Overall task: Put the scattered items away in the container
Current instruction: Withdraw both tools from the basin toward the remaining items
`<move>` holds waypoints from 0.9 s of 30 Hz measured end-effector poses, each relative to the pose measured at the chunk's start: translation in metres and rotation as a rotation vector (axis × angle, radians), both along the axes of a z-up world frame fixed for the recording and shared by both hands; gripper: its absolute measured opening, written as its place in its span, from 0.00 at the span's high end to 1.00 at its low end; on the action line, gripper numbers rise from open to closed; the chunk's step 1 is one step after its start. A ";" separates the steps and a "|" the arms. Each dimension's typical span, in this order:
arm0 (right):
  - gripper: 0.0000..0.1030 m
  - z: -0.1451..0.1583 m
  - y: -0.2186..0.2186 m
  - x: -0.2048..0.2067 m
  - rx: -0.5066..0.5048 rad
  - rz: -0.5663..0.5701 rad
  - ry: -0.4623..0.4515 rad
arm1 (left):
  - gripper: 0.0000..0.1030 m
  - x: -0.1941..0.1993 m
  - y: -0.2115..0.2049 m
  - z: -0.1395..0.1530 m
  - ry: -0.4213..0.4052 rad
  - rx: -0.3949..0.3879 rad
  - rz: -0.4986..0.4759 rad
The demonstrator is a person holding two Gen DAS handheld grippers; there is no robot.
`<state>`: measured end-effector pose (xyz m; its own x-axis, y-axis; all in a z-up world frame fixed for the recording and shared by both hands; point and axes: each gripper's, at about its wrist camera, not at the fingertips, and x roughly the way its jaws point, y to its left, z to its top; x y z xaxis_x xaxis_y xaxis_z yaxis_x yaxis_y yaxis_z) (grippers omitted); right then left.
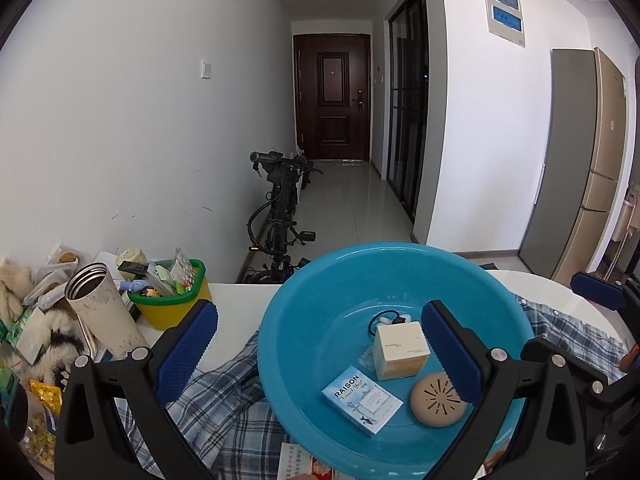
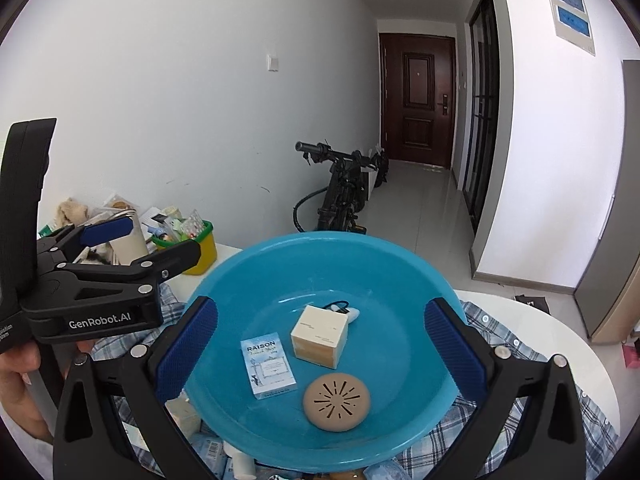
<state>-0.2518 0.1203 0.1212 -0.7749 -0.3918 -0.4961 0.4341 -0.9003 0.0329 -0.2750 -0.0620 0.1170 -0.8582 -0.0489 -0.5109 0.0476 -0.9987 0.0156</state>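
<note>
While both grippers hang over the worktop (image 1: 236,300), nothing is held in either one. A checked shirt (image 1: 224,404) lies spread on the white worktop, and the big blue bowl (image 2: 248,276) sits on top of it. Inside the bowl there is a cream box (image 2: 320,336), a blue and white pack (image 2: 268,366), a round tan disc (image 2: 336,402) and a small black loop (image 1: 386,315) at the back.

The left gripper (image 1: 320,344) has its jaws wide apart, with the bowl between and below them. The right gripper (image 2: 322,344) has its jaws wide apart too, right over the bowl.

More small things still wait outside. Some packs and little boxes (image 2: 208,446) peek out under the near rim of the bowl, on the left side, just below the right gripper. I think these are the next to grab, and the right gripper looks nearer. The bowl rim hangs over them, so there is little room to reach down. Far to the left stand a steel cup (image 1: 100,312) and a yellow tub (image 1: 176,300) with clutter.
</note>
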 end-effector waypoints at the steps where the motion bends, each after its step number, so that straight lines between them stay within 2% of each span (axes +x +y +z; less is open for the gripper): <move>1: 0.00 0.003 -0.001 0.002 0.000 0.005 0.008 | 0.00 0.004 0.000 0.005 0.014 -0.009 0.004; 5: 0.00 0.009 -0.003 0.014 0.001 0.013 0.030 | 0.00 0.029 0.002 0.023 0.084 -0.046 0.020; 9: 0.00 0.011 0.000 0.033 0.029 0.010 0.048 | 0.00 0.051 0.000 0.026 0.077 -0.009 0.013; 14: 0.00 0.011 0.009 0.071 0.076 -0.023 0.116 | 0.00 0.072 0.000 0.022 0.075 -0.027 0.016; 22: 0.00 -0.021 0.014 0.112 0.159 -0.012 0.103 | 0.00 0.097 0.004 -0.014 0.020 0.006 0.009; 27: 0.00 -0.045 0.021 0.115 0.155 -0.005 0.055 | 0.00 0.110 0.007 -0.042 -0.015 0.003 0.014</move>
<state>-0.1365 0.1417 0.0759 -0.8044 -0.3102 -0.5067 0.4271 -0.8947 -0.1304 -0.1649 -0.0554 0.0754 -0.8499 -0.0594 -0.5235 0.0613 -0.9980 0.0137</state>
